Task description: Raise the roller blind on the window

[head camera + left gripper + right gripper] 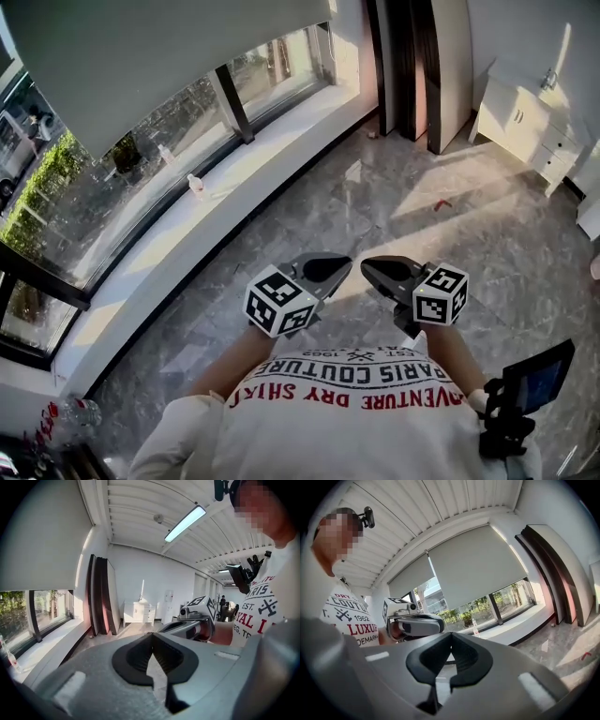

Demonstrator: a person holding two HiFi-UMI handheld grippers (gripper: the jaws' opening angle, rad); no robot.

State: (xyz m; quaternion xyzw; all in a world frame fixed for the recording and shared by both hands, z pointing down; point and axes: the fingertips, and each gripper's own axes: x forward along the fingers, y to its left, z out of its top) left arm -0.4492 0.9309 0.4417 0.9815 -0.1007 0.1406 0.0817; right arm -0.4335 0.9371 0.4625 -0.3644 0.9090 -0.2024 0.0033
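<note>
Left claw (339, 266) and right claw (372, 269) are both clenched shut on nothing, tips nearly meeting over the floor (394, 187). Roller blind (169, 56) hangs up-left, partway down the window (141, 178), with its long bottom edge running along the sill (244, 187), small bottle (195, 184) there.

Shirt (356, 422) reads PARIS COUTURE; DRY SHIRT; EST 1962; LUXUR.
</note>
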